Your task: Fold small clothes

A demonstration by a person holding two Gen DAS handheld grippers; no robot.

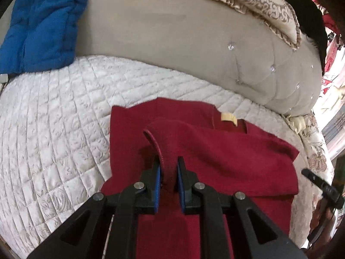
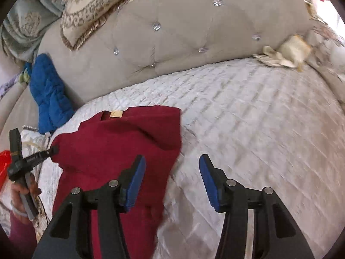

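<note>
Fingers of the left gripper (image 1: 169, 180) pinch a hemmed edge of the dark red knit garment (image 1: 226, 161), its blue pads (image 1: 158, 185) pressed onto the fold of cloth that loops up between them; fingers of the right gripper (image 2: 172, 178) stand spread with nothing between them, one pad over the garment's edge and the other over bare cover

Largest first: the white quilted bed cover (image 2: 258, 140) carries everything, with the beige button-tufted headboard (image 2: 183, 32) rising behind it. On the cover, towards the headboard, the red garment lies partly doubled over itself, its neckline and pale yellow neck label (image 1: 229, 117) turned up and facing the headboard. A blue padded jacket (image 1: 43, 26) leans against the headboard well apart from it, and a patterned fringed cushion (image 1: 248, 2) sits higher up

By my judgement the fold is under way: the left side has a hold on an edge, likely a sleeve or side hem, and the right has none. The next move calls for carrying that edge across the body, laying it flat, and bringing the free fingers to smooth or pin the cloth

Hard to make out: the garment's near part is hidden under both grippers, so its full outline and which hem is held stay unclear; the right view is blurred; a small pale crumpled thing (image 2: 286, 51) by the headboard cannot be identified
</note>
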